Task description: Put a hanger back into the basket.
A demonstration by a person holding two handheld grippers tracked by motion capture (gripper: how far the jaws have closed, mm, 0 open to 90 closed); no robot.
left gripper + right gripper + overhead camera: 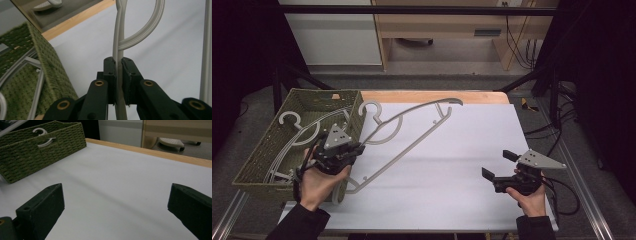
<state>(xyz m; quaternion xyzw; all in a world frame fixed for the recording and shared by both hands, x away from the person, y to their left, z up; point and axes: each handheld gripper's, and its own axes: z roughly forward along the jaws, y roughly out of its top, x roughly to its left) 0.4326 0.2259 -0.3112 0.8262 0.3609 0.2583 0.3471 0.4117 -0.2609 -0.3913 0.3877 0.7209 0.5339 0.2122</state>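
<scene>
Left tool (119, 82) clamped on grey hanger (412, 131) beside green basket (262, 150), right tool (498, 167) wide open, holding nothing

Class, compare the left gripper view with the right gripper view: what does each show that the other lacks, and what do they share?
Left gripper view alone: the left gripper shut on a grey hanger, more hangers lying inside the basket. Right gripper view alone: the right gripper open above the sheet, a hanger hook over the basket's rim. Both: the green woven basket, the white sheet, the wooden table edge.
</scene>
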